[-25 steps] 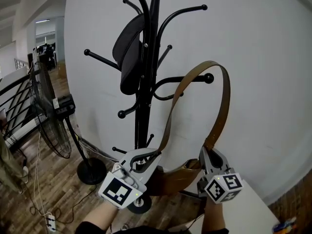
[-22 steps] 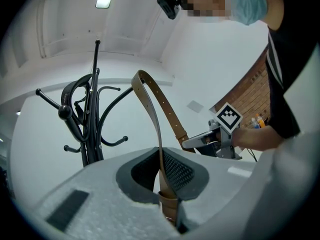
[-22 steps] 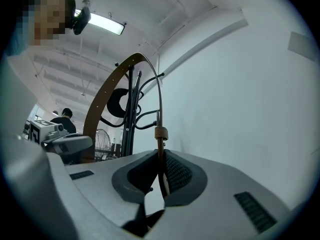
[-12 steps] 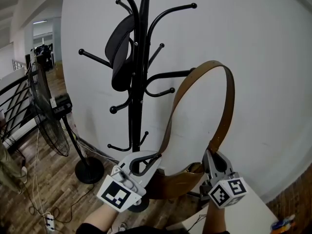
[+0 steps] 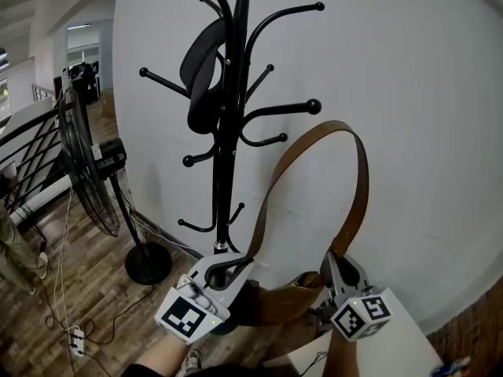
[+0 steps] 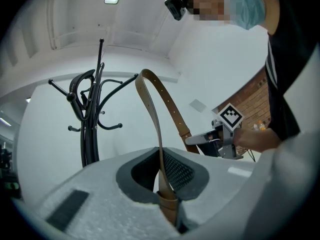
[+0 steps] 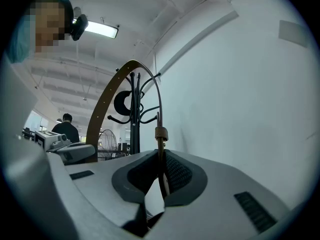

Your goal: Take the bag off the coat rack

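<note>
A brown leather bag [image 5: 277, 302] hangs between my two grippers, just right of the black coat rack [image 5: 233, 93]. Its long strap [image 5: 357, 179] arches up in front of the white wall, and the top of the loop sits below and right of the rack's ball-tipped hook [image 5: 313, 106], apart from it. My left gripper [image 5: 240, 262] is shut on the strap's left end [image 6: 161, 149]. My right gripper [image 5: 335, 259] is shut on the strap's right end [image 7: 161, 159], near its buckle loop. In the left gripper view, the right gripper [image 6: 220, 140] shows beside the strap.
A black item [image 5: 202, 77] hangs on the rack's upper hooks. A standing fan [image 5: 86, 171] is on the wood floor at left, with cables near it. The corner of a white table [image 5: 397, 344] lies at lower right, against the wall.
The strap's loop, hung over the ball-tipped hook a second ago, has slid off its end and now sits lower, free of the rack. Both grippers kept their hold.
</note>
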{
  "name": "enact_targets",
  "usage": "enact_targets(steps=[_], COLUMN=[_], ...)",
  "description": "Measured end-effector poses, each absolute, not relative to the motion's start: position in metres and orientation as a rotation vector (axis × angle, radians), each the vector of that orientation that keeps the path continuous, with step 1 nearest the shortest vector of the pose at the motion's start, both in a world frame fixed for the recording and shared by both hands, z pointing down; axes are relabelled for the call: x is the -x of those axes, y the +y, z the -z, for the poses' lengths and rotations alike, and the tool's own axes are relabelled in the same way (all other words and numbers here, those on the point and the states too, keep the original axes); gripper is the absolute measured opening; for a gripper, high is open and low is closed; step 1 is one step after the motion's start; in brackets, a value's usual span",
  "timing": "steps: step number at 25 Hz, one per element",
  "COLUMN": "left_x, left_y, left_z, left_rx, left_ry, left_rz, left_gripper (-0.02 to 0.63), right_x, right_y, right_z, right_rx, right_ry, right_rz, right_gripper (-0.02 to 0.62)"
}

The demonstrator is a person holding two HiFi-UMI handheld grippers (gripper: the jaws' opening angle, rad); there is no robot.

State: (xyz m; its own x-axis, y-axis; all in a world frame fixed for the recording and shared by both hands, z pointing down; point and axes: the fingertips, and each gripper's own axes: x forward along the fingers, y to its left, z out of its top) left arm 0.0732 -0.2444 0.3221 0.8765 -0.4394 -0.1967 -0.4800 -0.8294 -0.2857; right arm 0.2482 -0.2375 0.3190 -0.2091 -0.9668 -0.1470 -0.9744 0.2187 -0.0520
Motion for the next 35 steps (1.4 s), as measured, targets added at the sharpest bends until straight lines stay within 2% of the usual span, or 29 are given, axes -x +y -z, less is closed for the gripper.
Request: enact_targets(steps=[19,35], left_x=[0.005,0.05], left_y=[-0.231,-0.227], left_z=[-0.391,-0.441], left_rx=[2.755,2.748], left_ry=[1.166,1.381], left_rz=[-0.094,-0.044], left_gripper=[0.018,0.018], right_x=[-0.181,-0.135], right_y=[-0.244,-0.246], right_z=[-0.386,-0.433], right_rx=[1.606,1.497], right_ry=[2.567,2.717], right_rz=[0.132,0.229], right_gripper=[0.028,0.028])
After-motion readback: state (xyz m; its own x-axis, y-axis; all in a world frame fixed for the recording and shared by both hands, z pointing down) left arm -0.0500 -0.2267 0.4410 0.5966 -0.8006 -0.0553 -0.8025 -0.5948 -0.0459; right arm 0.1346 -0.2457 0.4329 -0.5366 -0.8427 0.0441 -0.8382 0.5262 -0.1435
